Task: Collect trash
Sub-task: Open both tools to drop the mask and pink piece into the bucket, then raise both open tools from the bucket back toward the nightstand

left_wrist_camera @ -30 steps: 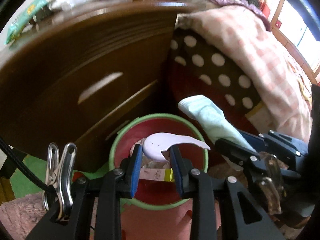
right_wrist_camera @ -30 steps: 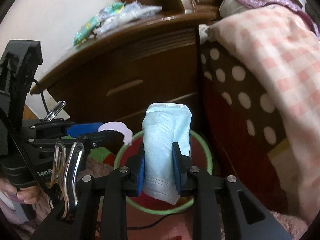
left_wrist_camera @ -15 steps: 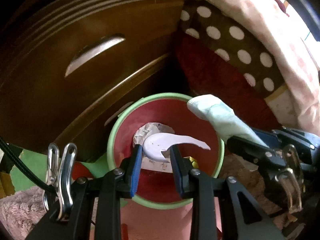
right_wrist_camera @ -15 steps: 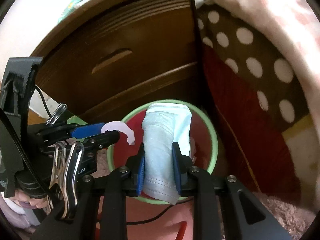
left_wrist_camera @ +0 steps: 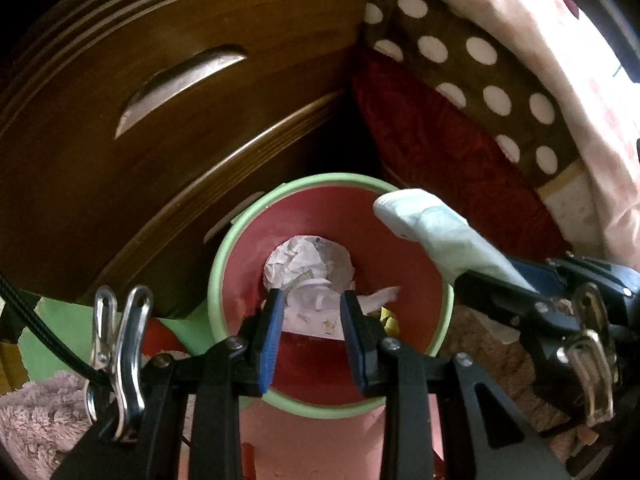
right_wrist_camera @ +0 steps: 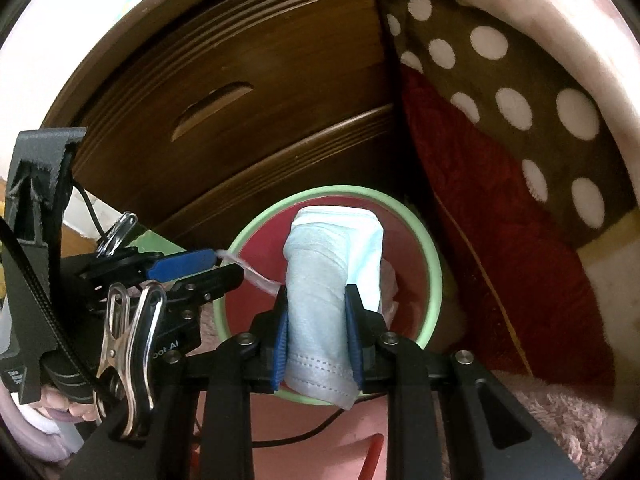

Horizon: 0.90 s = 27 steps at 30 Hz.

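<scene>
**A:** What is the left gripper (left_wrist_camera: 314,320) doing?

**B:** Its fingers are clenching a thin pale scrap (right_wrist_camera: 256,278). In the right wrist view the scrap is trailing out from the tips, left of centre, over the rim of the green-rimmed red bin (left_wrist_camera: 214,292).

**A:** And the right gripper (right_wrist_camera: 316,320)?

**B:** It is grasping a folded light-blue face mask (right_wrist_camera: 332,260), with a finger pressing on each side. The mask is standing up at the centre of the frame, directly above the bin's opening.

**A:** What is lying in the bin?

**B:** Crumpled white paper (left_wrist_camera: 296,260) is sitting at the bottom, just above the left fingers in the left wrist view.

**A:** And around it?

**B:** A dark wooden drawer unit (right_wrist_camera: 260,60) is filling the upper left, and polka-dot bedding (right_wrist_camera: 500,92) is hanging down on the right.
</scene>
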Motion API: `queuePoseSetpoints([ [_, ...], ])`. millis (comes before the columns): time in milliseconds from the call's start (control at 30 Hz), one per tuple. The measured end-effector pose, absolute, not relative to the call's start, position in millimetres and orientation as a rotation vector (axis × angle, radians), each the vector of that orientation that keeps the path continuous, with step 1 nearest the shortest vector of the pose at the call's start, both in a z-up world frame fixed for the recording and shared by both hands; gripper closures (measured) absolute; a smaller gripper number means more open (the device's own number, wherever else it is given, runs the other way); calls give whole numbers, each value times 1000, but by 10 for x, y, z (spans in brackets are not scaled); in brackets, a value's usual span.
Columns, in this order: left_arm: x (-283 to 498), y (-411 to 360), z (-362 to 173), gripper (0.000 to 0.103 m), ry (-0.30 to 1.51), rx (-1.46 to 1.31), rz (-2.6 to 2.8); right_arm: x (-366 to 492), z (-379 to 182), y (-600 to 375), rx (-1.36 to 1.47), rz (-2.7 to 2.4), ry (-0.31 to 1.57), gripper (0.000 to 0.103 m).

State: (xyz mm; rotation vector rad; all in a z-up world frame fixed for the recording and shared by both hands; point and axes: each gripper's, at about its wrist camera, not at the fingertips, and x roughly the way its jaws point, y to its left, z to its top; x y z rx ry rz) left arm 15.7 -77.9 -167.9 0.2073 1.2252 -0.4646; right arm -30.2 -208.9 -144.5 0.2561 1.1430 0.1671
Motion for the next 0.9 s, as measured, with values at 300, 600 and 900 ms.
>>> queuePoseSetpoints([
  [300,132,-790,-1665,58,1218,209,-460,-309,-1457,-2117,269,155,1134,71],
  [600,86,-780,-1559,58,1196,220,-461,-333,-1390,-2117,267,154,1104,71],
  [900,-7,-779,-1304,58,1146,220,-472,-434,-1206,-2064,255,160,1047,71],
])
